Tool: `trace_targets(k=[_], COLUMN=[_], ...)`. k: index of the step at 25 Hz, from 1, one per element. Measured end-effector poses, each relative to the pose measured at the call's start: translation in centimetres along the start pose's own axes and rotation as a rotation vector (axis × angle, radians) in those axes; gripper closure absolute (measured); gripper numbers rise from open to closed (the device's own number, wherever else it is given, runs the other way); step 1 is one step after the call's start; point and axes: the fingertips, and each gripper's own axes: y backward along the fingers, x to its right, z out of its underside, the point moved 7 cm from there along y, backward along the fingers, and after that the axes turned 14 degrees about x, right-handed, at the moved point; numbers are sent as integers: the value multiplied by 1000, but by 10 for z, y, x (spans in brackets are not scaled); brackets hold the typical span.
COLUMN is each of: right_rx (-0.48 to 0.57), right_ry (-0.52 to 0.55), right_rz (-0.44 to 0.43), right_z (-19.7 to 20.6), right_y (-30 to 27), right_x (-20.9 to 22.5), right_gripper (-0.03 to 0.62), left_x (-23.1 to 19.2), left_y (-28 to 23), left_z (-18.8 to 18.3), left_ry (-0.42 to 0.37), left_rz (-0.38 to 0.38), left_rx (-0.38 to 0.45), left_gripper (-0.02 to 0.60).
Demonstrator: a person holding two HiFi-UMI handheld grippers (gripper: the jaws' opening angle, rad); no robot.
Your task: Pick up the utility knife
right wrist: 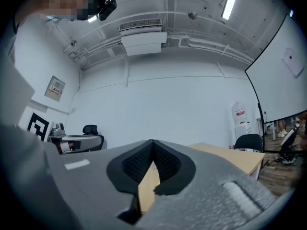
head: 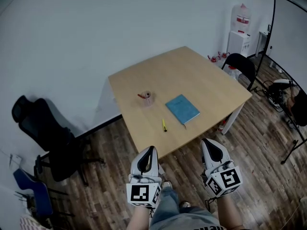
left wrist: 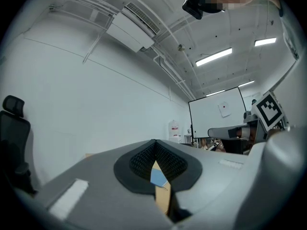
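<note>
Not begun: yet to reach and grasp utility knife (head: 164, 125) on table (head: 201, 75); left gripper (head: 150, 151), right gripper (head: 208, 143) closed, empty.

Left tongs (head: 151, 150), right tongs (head: 207, 142) (both closed, empty)

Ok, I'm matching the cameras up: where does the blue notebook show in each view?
Head view: the blue notebook lies on the table, right of centre.
Left gripper view: a blue sliver, low centre, seen through the gap under the jaws.
Right gripper view: not in it.
Shared landmark: the water dispenser by the wall.
</note>
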Motion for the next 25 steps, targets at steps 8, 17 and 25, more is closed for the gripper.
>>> trace_targets(k=[8, 17, 25], right_rx=[-12, -157, -337], right_ry=[-3, -21, -51], right_rz=[21, 30, 45], right_z=[16, 62, 110], right_y=[-52, -119, -157], right_x=[12, 20, 23], right_gripper=[592, 592, 592], left_x=[-33, -71, -97], left_y=[-47, -97, -125], left_z=[12, 32, 52], left_ry=[3, 15, 45], left_rz=[23, 57, 80], left_rx=[4, -22, -47], left_gripper=[561, 561, 561])
